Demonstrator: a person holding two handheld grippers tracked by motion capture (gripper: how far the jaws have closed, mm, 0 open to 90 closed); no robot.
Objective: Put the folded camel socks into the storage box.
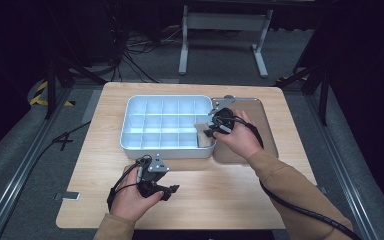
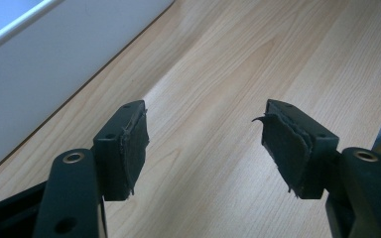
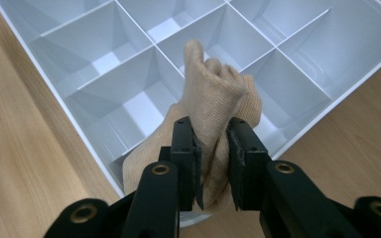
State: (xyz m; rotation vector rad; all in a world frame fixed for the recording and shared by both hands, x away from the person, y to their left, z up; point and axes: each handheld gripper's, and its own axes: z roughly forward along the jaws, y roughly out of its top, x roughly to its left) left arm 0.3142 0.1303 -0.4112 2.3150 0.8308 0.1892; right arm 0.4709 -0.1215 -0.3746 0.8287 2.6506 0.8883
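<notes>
I had the right tool (image 3: pixel 212 163) clamped on the beige cloth (image 3: pixel 217 94) over the divided tray's (image 1: pixel 130 107) 4 o'clock corner compartment, left tool (image 2: pixel 203 148) wide open, empty above the tabletop (image 1: pixel 220 190); next, probably lower and release.

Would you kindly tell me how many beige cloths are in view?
1: the beige cloth is clamped in the right gripper over the divided tray's near-right corner compartment.

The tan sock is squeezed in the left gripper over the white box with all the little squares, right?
Not quite: the right gripper squeezes the tan sock, as the right gripper view shows. It is over a corner compartment of the white divided tray. The left gripper is open above the wooden table, holding nothing.
</notes>
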